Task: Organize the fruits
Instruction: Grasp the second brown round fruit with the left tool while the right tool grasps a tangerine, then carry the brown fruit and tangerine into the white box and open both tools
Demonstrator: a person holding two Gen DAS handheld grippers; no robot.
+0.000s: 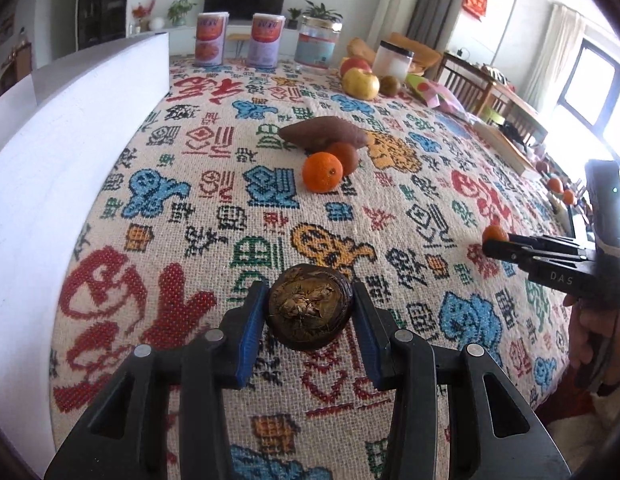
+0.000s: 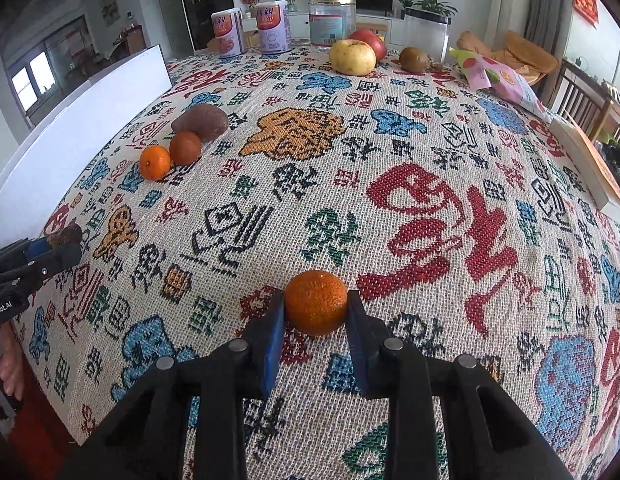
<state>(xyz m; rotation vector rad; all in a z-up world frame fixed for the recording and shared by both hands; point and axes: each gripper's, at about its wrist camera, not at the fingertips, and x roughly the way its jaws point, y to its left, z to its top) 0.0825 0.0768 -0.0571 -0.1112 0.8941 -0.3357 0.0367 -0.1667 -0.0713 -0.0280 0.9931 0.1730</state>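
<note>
Nearest the left wrist camera, the left hand-held gripper (image 1: 309,312) is clamped on a dark brown, rough-skinned round fruit (image 1: 309,307), its blue pads (image 1: 252,322) pressing both sides, low in the frame over the patterned cloth (image 1: 214,216) covering the desk. In the right wrist view, the right hand-held gripper (image 2: 316,304) is clamped on a small mandarin (image 2: 316,302) at lower centre, with both pads touching its skin. Up the cloth, in the left view's centre, another mandarin (image 1: 323,172) sits touching a darker orange fruit (image 1: 345,156), which lies against a sweet potato (image 1: 322,132). At the far edge stand a yellow apple (image 1: 361,83), a red apple (image 1: 355,65) behind it, a kiwi-like brown fruit (image 1: 390,85), two printed cans (image 1: 211,39) and two clear jars (image 1: 318,42). A white board (image 1: 70,140) runs along the left side.
</note>
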